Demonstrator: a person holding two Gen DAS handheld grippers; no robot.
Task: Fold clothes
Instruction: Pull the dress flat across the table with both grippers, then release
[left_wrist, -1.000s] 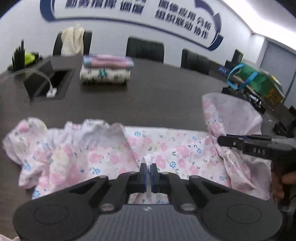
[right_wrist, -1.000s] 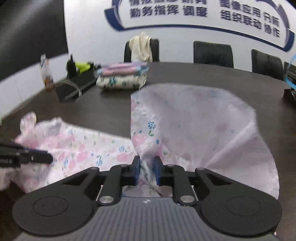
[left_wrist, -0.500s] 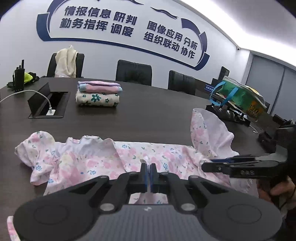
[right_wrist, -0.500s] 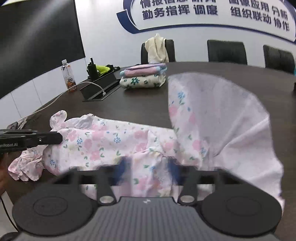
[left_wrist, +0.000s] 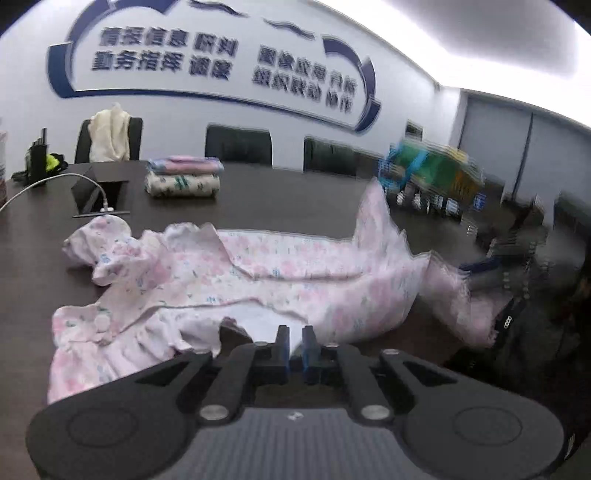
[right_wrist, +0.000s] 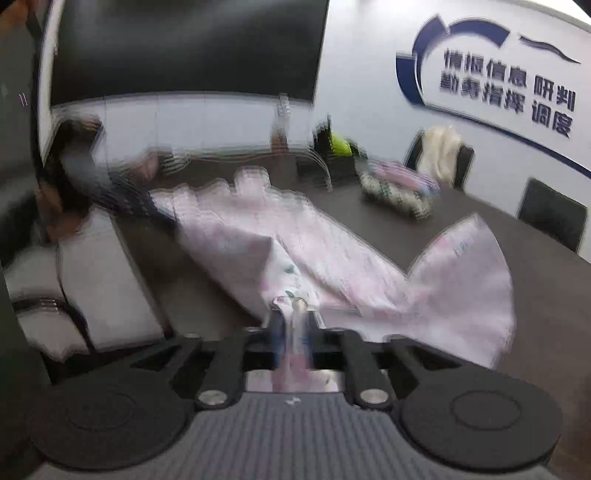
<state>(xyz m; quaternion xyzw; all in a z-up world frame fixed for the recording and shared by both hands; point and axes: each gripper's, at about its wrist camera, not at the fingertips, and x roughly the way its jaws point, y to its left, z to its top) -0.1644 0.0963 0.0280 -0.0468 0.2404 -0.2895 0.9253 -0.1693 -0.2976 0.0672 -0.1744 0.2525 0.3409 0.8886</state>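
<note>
The floral garment (left_wrist: 266, 273) lies stretched lengthwise across the dark conference table (left_wrist: 288, 199), pink and white with small blue flowers, its ruffled end bunched toward the near left and one flap standing up at the far right. The left gripper (left_wrist: 294, 345) sits low at the garment's near edge; its jaws are opening, a narrow gap shows between the blue pads, and pale cloth shows through that gap, though the pads do not seem to press on it. In the right wrist view the right gripper (right_wrist: 293, 325) has a twisted bunch of the same fabric between its fingers; its jaws are opening too, and with the picture so smeared the cloth appears to sit loosely between them rather than clamped. Beyond the garment, a stack of folded clothes (left_wrist: 183, 181) rests farther back on the table, near a black cable box (left_wrist: 98, 194) with a white cable. A cream cloth hangs over a chair (left_wrist: 110, 138) against the wall.
</note>
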